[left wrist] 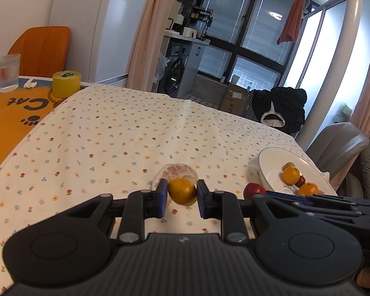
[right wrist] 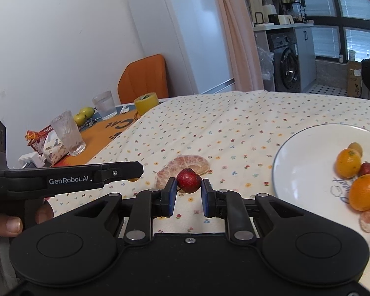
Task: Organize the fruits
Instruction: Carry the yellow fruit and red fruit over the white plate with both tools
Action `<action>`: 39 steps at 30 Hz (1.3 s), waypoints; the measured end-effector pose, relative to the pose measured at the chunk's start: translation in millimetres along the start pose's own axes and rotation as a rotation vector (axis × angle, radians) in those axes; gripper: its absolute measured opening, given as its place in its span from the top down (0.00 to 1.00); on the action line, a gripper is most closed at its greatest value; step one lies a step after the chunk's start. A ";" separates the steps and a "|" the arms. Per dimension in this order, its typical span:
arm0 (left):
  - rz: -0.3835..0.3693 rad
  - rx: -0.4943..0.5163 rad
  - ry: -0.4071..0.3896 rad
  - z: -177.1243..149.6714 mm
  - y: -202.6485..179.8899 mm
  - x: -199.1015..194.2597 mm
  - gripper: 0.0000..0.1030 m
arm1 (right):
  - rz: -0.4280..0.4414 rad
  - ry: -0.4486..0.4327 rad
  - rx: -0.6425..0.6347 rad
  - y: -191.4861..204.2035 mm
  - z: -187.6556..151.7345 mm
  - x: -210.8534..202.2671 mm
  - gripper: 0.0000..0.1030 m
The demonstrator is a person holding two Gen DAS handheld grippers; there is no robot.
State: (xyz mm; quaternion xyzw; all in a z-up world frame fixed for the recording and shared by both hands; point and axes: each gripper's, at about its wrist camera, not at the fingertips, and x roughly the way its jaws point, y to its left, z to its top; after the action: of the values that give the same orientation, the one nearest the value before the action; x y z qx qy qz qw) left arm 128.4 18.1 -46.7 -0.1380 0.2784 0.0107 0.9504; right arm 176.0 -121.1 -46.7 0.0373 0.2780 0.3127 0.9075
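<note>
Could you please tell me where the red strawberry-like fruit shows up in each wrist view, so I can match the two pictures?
Left wrist view: the red fruit lies on the tablecloth at lower right, just left of the white plate.
Right wrist view: the red fruit sits at centre, between the right gripper fingers.
Shared landmark: the peeled citrus piece.

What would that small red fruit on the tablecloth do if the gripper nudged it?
The red fruit looks rounded, so it would probably roll rather than slide. Its skin seems glossy, so it may slip between the right gripper pads. It looks small, so likely light.
</note>
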 end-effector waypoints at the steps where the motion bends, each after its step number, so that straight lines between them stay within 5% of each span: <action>1: -0.003 0.003 -0.002 0.5 -2.7 -0.7 0.77 | -0.003 -0.005 0.002 -1.5 -0.1 -2.8 0.81; 23: -0.082 0.094 -0.013 2.7 -67.4 5.0 0.77 | -0.088 -0.077 0.087 -55.6 -11.3 -52.1 0.81; 39: -0.130 0.141 0.048 -8.8 -103.6 39.7 0.77 | -0.154 -0.099 0.183 -108.2 -29.3 -67.6 0.81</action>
State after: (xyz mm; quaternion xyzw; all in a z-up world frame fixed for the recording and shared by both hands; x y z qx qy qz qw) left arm 167.3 -86.1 -48.4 -0.0890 0.2918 -0.0741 0.9495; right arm 175.7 -250.7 -65.0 0.1140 0.2624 0.2131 0.9342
